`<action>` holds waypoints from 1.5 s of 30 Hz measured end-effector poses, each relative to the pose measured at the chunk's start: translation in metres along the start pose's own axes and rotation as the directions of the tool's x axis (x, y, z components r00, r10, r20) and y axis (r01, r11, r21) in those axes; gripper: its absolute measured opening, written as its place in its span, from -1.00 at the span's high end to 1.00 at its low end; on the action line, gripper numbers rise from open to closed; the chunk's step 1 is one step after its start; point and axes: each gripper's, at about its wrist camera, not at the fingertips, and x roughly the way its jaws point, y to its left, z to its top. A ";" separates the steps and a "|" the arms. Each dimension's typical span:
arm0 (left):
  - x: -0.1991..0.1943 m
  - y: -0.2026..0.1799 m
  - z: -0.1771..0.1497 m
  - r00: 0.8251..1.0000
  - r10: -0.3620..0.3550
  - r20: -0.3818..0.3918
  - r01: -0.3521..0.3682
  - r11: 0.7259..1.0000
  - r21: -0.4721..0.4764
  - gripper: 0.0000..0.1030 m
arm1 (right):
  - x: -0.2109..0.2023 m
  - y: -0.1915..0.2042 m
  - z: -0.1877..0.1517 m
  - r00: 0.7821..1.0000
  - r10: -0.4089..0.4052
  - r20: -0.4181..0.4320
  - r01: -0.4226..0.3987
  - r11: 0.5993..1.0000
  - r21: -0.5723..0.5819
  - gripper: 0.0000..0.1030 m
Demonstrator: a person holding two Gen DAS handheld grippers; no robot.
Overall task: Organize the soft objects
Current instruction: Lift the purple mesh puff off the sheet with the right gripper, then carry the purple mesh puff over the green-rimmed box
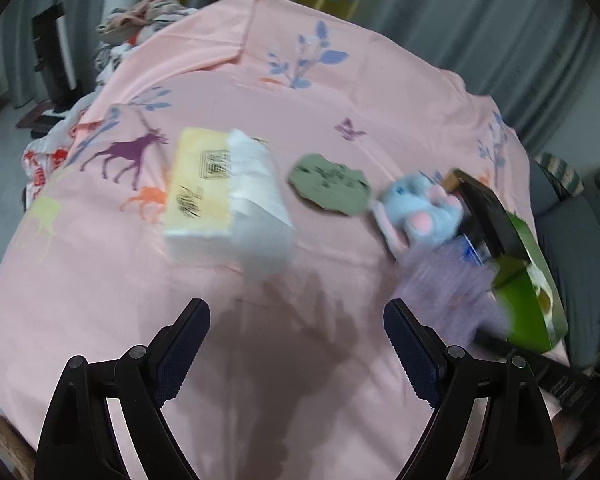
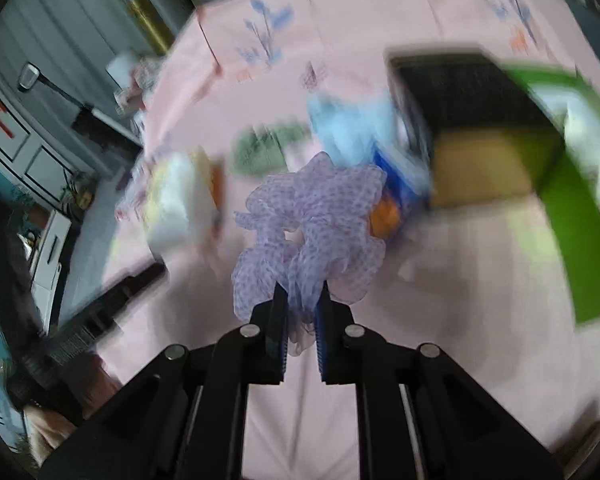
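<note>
A frilly lilac dotted scrunchie hangs above the pink bedsheet, with my right gripper shut on its lower ruffle. The left wrist view shows the scrunchie as a lilac blur. Past it lie a blue plush mouse, a flat green felt piece and a yellow-and-white tissue pack. A black box with a tan floor and a green lid stands open at the right. My left gripper is open over bare sheet, nearer than the tissue pack.
A blue and orange packet lies against the box's near left corner. Crumpled clothes are heaped at the bed's far left corner. A grey sofa stands beyond the bed's right edge, behind the box.
</note>
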 end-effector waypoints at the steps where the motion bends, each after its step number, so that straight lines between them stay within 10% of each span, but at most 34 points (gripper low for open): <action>1: 0.001 -0.005 -0.004 1.000 0.000 -0.008 0.000 1.000 0.013 -0.73 | 0.004 -0.003 -0.008 1.000 -0.005 -0.025 0.006 1.000 0.010 0.75; 14: 0.009 -0.043 -0.032 0.997 -0.014 -0.081 0.020 0.997 0.071 -0.73 | -0.009 -0.038 -0.037 1.000 0.000 -0.024 0.003 0.993 0.116 -0.44; 22: 0.030 -0.060 -0.047 0.986 -0.062 -0.157 0.075 0.994 0.076 -0.72 | -0.021 -0.062 -0.026 0.999 0.029 0.029 -0.034 0.984 0.174 -0.45; 33: 0.063 -0.087 -0.056 0.961 -0.130 -0.244 0.156 0.983 0.093 -0.01 | 0.032 -0.067 -0.002 0.989 0.139 -0.052 -0.126 0.972 0.196 -0.39; 40: 0.064 -0.091 -0.055 0.956 -0.150 -0.251 0.181 0.978 0.103 0.45 | 0.041 -0.070 -0.008 0.972 0.230 -0.052 -0.213 0.952 0.217 0.38; 45: 0.054 -0.096 -0.056 0.961 -0.152 -0.231 0.185 0.974 0.129 0.55 | 0.032 -0.067 -0.011 0.963 0.270 -0.028 -0.258 0.942 0.215 0.49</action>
